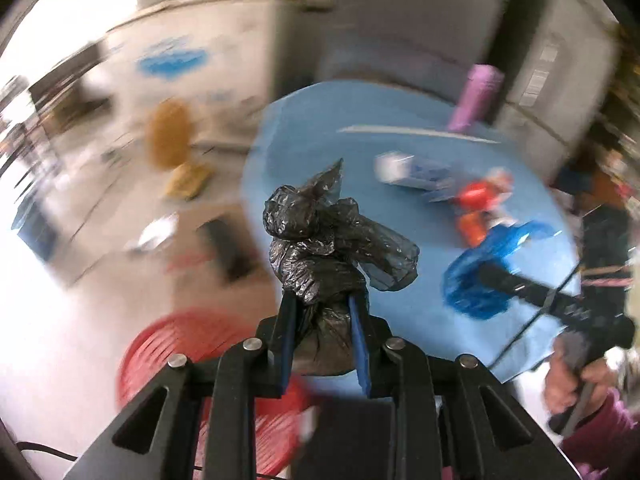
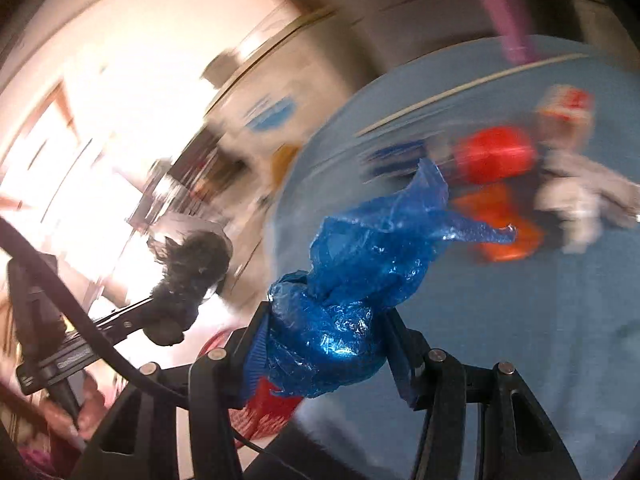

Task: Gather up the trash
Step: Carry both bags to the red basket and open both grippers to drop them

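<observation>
Left gripper (image 1: pixel 324 320) pinches my black bag wad (image 1: pixel 316 248); right gripper (image 2: pixel 324 344) clamps blue bag wad (image 2: pixel 344 312); both lifted off blue table (image 1: pixel 400 312), red basket (image 1: pixel 160 352) near-left, presumably the drop target.

Blue table (image 1: pixel 400 320) at centre right; purple roll (image 1: pixel 474 98) upper right; wicker chair (image 1: pixel 170 132) at left.

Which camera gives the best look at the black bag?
The left wrist view: the black bag sits sharp and central, clamped in the left gripper. The right wrist view shows it only small and blurred at the left side.
</observation>
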A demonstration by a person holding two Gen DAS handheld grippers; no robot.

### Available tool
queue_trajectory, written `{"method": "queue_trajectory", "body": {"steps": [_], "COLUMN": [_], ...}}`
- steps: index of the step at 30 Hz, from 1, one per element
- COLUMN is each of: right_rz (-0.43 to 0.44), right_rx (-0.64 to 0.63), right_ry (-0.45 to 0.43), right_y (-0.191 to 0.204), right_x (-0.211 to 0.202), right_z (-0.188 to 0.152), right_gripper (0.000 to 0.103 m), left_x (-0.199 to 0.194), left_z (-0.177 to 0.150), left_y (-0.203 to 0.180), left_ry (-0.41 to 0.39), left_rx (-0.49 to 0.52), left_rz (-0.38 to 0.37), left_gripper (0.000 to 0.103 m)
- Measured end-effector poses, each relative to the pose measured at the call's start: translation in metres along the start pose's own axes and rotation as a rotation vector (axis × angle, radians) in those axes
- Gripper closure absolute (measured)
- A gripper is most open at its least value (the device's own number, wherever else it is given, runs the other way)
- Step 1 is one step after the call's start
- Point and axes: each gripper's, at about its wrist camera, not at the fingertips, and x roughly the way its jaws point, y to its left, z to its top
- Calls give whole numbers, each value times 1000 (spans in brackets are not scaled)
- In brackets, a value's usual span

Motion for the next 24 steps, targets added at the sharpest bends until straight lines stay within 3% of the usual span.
{"method": "queue_trajectory", "body": {"steps": [6,12,20,22,24], "right_rz": [81,73,14,32,42], "right_rx": [-185,-340,-349,-323,-306], "right_ry": [209,395,595,613,626], "right_y": [73,120,106,102,103], "right_x": [84,157,216,223,233], "right_z": [-15,-48,-77,-80,-83], "right_gripper": [46,45,41,38,37], "left_x": [21,68,98,105,112], "left_z": [-65,-100,-121,-125,-129], "left_y": [87,107,121,129,135], "left_ry": [164,294,349,359,370], "left_rx": [-182,-229,-232,-245,-256], "left_rz": [135,149,170,160,168], "left_gripper": [77,76,73,62,60]}}
